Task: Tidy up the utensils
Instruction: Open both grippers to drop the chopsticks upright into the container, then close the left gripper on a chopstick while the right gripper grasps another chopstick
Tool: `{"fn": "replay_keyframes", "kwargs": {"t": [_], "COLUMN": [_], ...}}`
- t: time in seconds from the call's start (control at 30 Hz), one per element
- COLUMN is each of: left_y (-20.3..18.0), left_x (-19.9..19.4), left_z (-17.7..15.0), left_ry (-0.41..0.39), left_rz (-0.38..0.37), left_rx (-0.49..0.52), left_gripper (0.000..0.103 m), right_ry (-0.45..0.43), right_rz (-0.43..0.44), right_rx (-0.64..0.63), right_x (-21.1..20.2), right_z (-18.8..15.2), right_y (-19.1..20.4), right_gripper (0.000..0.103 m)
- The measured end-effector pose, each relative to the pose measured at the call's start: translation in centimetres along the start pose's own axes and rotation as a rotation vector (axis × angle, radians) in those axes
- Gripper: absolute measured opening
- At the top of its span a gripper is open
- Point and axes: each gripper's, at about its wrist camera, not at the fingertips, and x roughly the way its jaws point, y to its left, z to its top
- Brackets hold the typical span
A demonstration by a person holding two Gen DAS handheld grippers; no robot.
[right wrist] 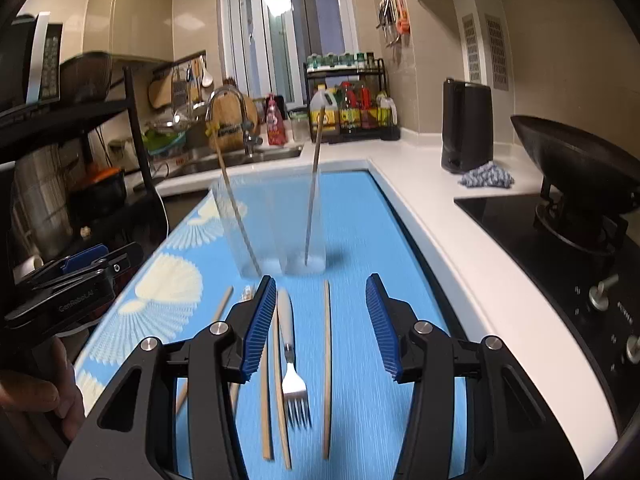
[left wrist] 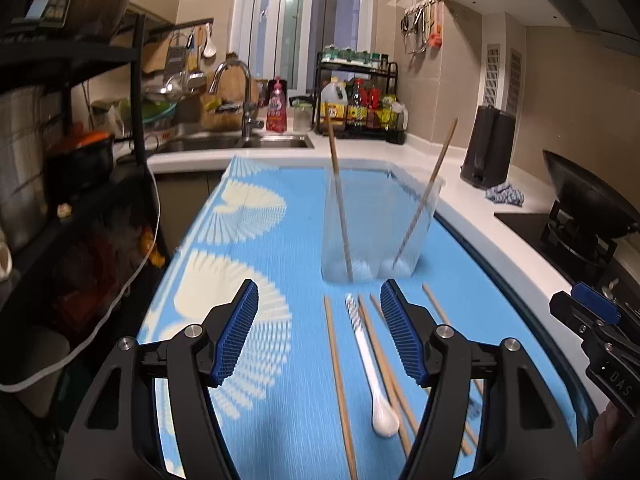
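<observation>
A: Two chopsticks (left wrist: 340, 200) lean apart inside the clear holder (left wrist: 376, 224), mid-frame on the blue mat (left wrist: 256, 240). What lies around it?

B: In the left wrist view, loose chopsticks (left wrist: 339, 380) and a white spoon (left wrist: 376, 380) lie flat on the mat below the holder, bowl toward the bottom edge. In the right wrist view a fork (right wrist: 292, 360) lies between more chopsticks (right wrist: 327, 368), tines toward the bottom.

A: Anything crowding the sides?

B: A black rack (left wrist: 100, 128) at the left, the sink (left wrist: 240, 142) and faucet (left wrist: 236, 88) at upper centre, bottles (left wrist: 360, 104) behind the holder. At the right, a black kettle (right wrist: 466, 124), a rag (right wrist: 486, 180), a wok (right wrist: 576, 164) on the stove (right wrist: 560, 248). The white counter (right wrist: 460, 248) edges the mat.

A: And the tools?

B: The left gripper (left wrist: 319, 332) hovers low over the mat, jaws apart and holding nothing, the spoon handle and chopsticks showing between them. The right gripper (right wrist: 321, 326) hovers likewise, jaws apart and bare, straddling the fork and a chopstick. Each one shows at the other view's edge.
</observation>
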Motion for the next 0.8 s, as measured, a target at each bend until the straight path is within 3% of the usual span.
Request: {"fn": "replay_keyframes", "kwargs": {"t": [0.23, 0.37, 0.6, 0.8], "left_y": [0.6, 0.5, -1.2, -2.0], "left_x": [0.2, 0.1, -0.4, -0.3], "left_z": [-5.9, -9.1, -12.5, -12.8], "left_ry": [0.060, 0.095, 0.120, 0.114], "left_rz": [-0.016, -0.052, -0.073, -0.058], "left_rx": [0.000, -0.038, -0.013, 0.022], "left_gripper": [0.046, 0.036, 0.031, 0.028], "right_ry": [0.042, 0.108, 0.181, 0.233], "right_rz": [-0.006, 0.003, 0.025, 0.029], "right_rx": [-0.053, -0.030, 0.000, -0.009], "right_x": [0.2, 1.3, 2.8, 4.0], "right_z": [-4.9, -7.2, -9.1, -10.3], "right_y": [0.5, -0.1, -1.0, -0.8], "right_gripper": [0.046, 0.026, 0.025, 0.025]}}
